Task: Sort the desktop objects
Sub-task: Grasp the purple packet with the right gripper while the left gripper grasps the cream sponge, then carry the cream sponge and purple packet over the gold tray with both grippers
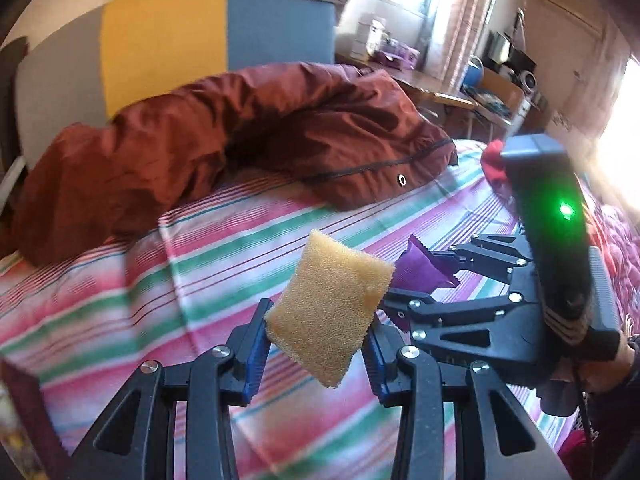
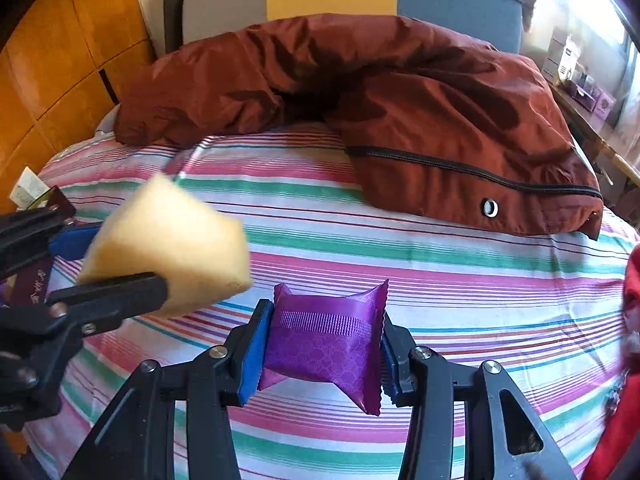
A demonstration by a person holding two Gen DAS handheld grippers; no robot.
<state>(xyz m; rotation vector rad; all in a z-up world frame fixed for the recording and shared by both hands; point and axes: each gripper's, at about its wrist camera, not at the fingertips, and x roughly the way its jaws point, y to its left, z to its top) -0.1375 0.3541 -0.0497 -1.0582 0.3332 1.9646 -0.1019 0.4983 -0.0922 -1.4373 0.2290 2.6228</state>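
Observation:
A yellow sponge (image 1: 332, 304) is lifted clear of the striped bedsheet (image 1: 224, 248), squeezed at its lower half by the blue pads of my left gripper (image 1: 320, 315), which is shut on it. Just to its right, my right gripper (image 1: 420, 284) is shut on a purple foil packet (image 1: 416, 270). In the right wrist view the packet (image 2: 324, 344) is pinched at both sides between the pads of the right gripper (image 2: 325, 318), above the sheet. The sponge (image 2: 172, 240) and left gripper (image 2: 128, 260) come in from the left there, slightly blurred.
A rust-brown jacket (image 2: 400, 112) lies bunched across the far half of the bed, before a grey, yellow and blue headboard (image 1: 192, 40). A red cloth (image 2: 632, 288) sits at the right edge, a dark red box (image 2: 32, 288) at the left. A wooden wardrobe (image 2: 52, 60) stands left, a cluttered desk (image 1: 480, 92) right.

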